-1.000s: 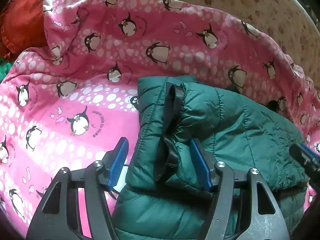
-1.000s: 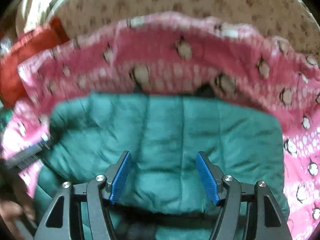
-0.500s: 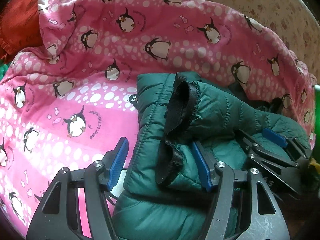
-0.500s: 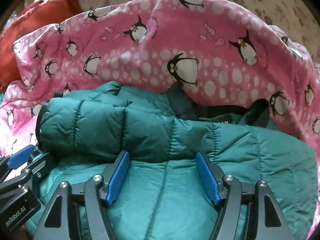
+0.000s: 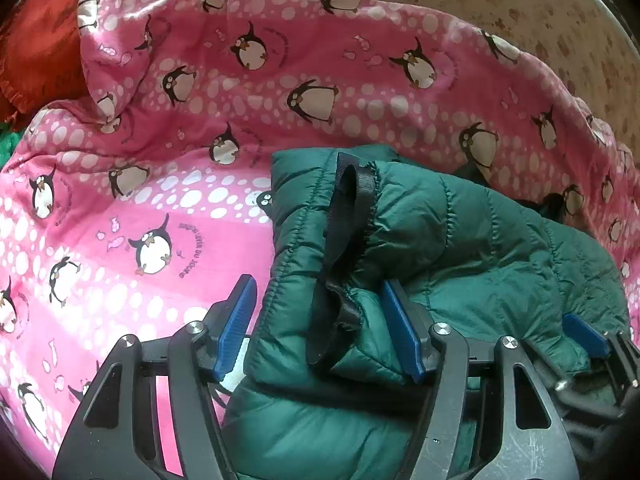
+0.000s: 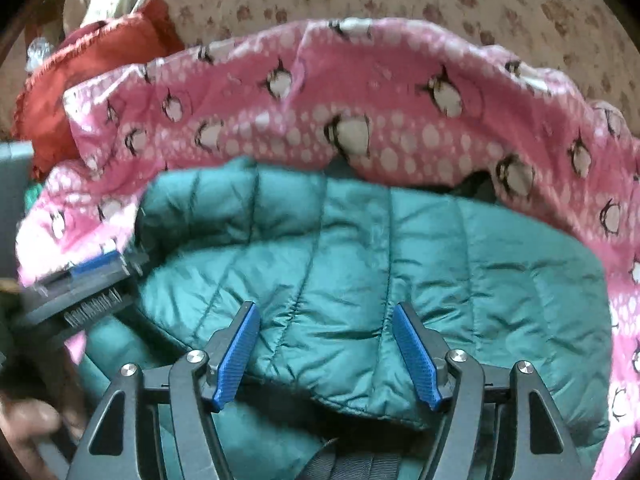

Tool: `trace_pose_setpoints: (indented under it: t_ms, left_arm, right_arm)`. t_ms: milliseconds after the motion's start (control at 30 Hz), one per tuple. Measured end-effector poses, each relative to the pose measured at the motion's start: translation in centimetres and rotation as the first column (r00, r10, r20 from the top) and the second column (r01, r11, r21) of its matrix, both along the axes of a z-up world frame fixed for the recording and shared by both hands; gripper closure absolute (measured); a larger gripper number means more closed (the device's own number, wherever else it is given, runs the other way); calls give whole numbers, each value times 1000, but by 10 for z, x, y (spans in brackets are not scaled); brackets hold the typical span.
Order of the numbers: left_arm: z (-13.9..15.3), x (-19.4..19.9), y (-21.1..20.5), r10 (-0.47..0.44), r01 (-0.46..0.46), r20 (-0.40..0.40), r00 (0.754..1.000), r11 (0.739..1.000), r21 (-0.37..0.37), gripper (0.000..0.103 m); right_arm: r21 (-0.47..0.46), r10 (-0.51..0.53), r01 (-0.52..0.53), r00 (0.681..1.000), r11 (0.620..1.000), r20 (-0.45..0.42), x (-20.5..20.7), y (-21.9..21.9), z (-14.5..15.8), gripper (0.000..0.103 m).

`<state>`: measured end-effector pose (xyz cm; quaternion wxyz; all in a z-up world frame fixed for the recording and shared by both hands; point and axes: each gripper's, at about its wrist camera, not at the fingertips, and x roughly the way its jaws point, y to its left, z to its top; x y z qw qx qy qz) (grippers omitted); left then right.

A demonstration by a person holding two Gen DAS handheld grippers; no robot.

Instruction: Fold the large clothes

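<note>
1. Left hand-held gripper (image 5: 320,330): black angular frame, triangular cut-outs, silver screw heads, ribbed blue pads (image 5: 236,326).
2. Right hand-held gripper (image 6: 326,356): same black frame, silver screws, ribbed blue pads (image 6: 416,360).
3. Bare skin, blurred, at lower left of right wrist view.

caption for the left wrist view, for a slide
Open left gripper straddling the black-trimmed cuff of a folded dark green quilted puffer jacket on a pink penguin-print blanket.
</note>
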<state>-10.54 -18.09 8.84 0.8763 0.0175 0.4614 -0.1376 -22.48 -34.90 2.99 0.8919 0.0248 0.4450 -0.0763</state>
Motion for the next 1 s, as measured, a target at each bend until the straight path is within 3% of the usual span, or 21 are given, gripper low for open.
trace_pose_setpoints:
  t_ms: [67,167,367,467,533,733,1000]
  left_arm:
    - [0,-1,0,-2,2,5,1000,1000,7,39]
    - [1,0,1,-5,5,-1,1000,1000,-2,39]
    - [-1,1,4,16,-17,-14,1000,1000,-16,33]
    - [-2,0,4,14,-14,-10,1000,1000,-15,33]
    - [-3,-1,3,4,-4,-15,1000,1000,-20,32]
    - [0,-10,2,-11,11,24,1000,1000,9,32]
    - [25,-43,20,-37,38,80,996,999,-13,32]
  right_arm:
    - [-45,28,-29,999,999,-16,0,5,-3,35]
    - [-41,37,-36,999,998,3,-8,-2,17,35]
    - [-87,-112,120,989,989,92,-33,-58,71,35]
    - [-77,-233,236,972,969,42,-32,-100,71,35]
    - [-54,-254,252,966,966,-40,-28,-119,49,35]
    - [-90,-217,213,976,973,-35,-33,-108,57,34]
    - [-28,-241,241,970,970,20,-92,-113,92,35]
